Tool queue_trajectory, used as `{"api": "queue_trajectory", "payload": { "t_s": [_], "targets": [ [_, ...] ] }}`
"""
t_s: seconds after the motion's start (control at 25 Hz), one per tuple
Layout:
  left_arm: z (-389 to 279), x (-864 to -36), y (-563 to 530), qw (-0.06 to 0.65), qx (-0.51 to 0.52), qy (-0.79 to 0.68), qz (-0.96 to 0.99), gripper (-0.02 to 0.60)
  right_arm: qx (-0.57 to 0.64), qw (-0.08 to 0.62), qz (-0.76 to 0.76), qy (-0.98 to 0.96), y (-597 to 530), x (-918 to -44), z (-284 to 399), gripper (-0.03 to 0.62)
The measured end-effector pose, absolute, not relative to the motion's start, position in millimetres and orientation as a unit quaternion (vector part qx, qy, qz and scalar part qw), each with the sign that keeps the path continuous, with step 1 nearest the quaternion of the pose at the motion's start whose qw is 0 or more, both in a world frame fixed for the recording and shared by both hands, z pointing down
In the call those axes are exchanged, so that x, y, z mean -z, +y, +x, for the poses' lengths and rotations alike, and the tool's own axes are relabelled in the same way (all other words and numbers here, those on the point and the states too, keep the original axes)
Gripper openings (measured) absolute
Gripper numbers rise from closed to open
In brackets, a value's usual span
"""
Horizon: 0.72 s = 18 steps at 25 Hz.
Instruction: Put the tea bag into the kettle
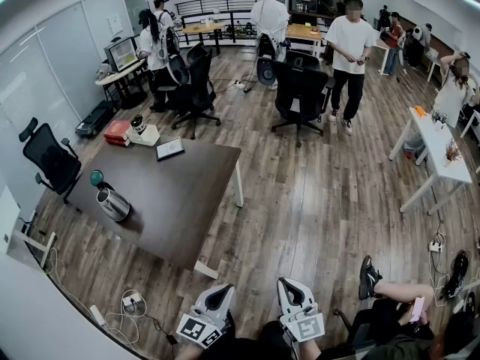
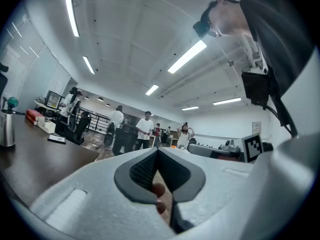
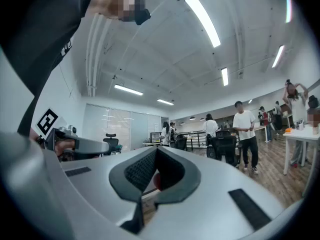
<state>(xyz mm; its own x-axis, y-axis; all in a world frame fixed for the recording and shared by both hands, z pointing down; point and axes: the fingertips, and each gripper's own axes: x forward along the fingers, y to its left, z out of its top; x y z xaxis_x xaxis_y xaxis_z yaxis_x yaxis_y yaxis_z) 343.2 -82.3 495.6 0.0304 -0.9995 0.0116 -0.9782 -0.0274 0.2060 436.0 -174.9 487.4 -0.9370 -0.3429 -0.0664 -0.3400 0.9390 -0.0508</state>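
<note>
- Fingers (image 2: 141, 170) of the left gripper (image 2: 157, 153) are pressed together at the tips, with no tea bag between them. In the head view this gripper (image 1: 217, 297) is held low and close to the person's body, off the table.
- Fingers (image 3: 142, 170) of the right gripper (image 3: 156, 151) also meet at the tips and carry nothing. It sits just beside the left one (image 1: 291, 289), also well apart from the table (image 1: 187, 201).
- On the table's left end stands the steel kettle (image 1: 113, 204), which the left gripper view shows upright at its left edge (image 2: 6, 130). A small green ball (image 1: 96, 177) is just beside it; I cannot tell whether that belongs to the lid.
- Further along the far edge lie a red box (image 1: 116, 131), a white device (image 1: 142, 133) and a dark tablet (image 1: 169, 149).
- No tea bag can be made out in any view; it may be too small to see or out of view.
- Judged from this, the task has not begun. Nothing is picked up and the kettle is untouched. Still to do: reach the table, find and grip the bag, and drop it into the kettle.
</note>
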Motion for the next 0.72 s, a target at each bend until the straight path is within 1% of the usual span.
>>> {"api": "queue_trajectory", "payload": {
  "t_s": [0.12, 0.2, 0.44, 0.56, 0.72],
  "targets": [
    [364.9, -495.1, -63.0, 0.066, 0.044, -0.707, 0.703, -0.003, 0.019, 0.034, -0.156, 0.987, -170.0, -498.6, 451.4, 0.005],
    [369.9, -492.7, -44.4, 0.060, 0.046, -0.720, 0.690, -0.003, 0.019, 0.031, -0.143, 0.989, -158.6, -501.6, 453.4, 0.005],
    [384.5, -497.4, 29.6, 0.035, 0.060, -0.741, 0.667, -0.003, 0.038, 0.030, -0.080, 0.996, -78.9, -494.4, 459.9, 0.006],
    [396.2, -505.9, 61.3, 0.028, 0.057, -0.731, 0.680, -0.003, 0.018, 0.017, -0.092, 0.995, -38.3, -498.4, 479.3, 0.006],
    [407.9, -503.5, 106.8, 0.040, 0.065, -0.741, 0.667, -0.003, 0.016, 0.001, -0.108, 0.994, 4.9, -496.5, 506.9, 0.006]
  ]
}}
